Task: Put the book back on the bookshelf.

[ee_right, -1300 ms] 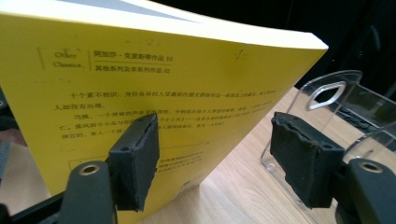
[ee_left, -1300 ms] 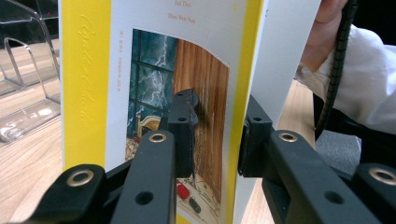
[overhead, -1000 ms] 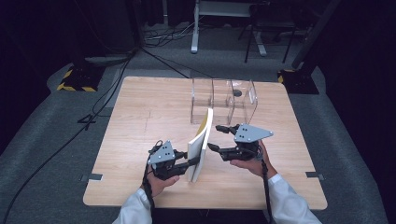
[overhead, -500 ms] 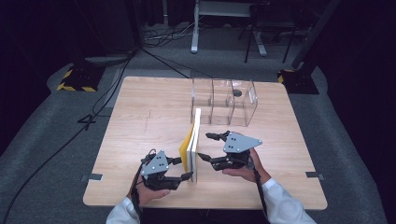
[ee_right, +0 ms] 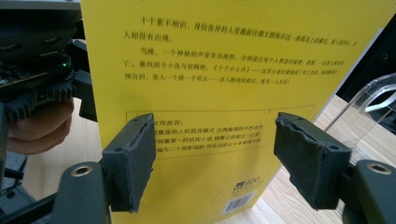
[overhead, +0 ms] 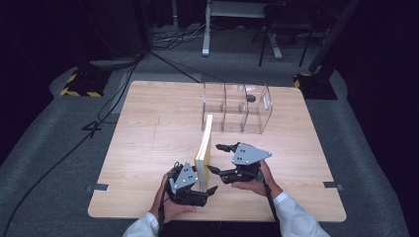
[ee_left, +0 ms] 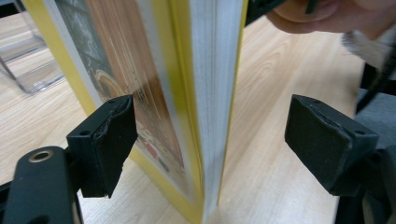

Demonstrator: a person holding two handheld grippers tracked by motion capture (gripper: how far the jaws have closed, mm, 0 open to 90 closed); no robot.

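Table (overhead: 148, 128): a light wooden top, seen from the high view, with the person's forearms coming in at 6 o'clock.
Left gripper (overhead: 197, 190): lay at about 7 o'clock from the table's middle, just beside the near end of the book. Its jaws had just been opening and stood wide. In the left gripper view the book's near edge sat between the two black pads (ee_left: 109, 140); the left pad lay close against the cover, whether touching I cannot tell, and the right pad stood clear of the pages.
Book (overhead: 205, 143): a yellow paperback standing upright on its edge near the table's middle, its length running from 6 toward 12 o'clock.
Right gripper (overhead: 216, 158): lay at about 5 o'clock from the middle, on the book's right side. Its jaws stood wide apart, facing the yellow back cover (ee_right: 210, 93) with nothing held.
Clear box (overhead: 237, 108): a see-through divided container at 12 o'clock beyond the book, apart from it.
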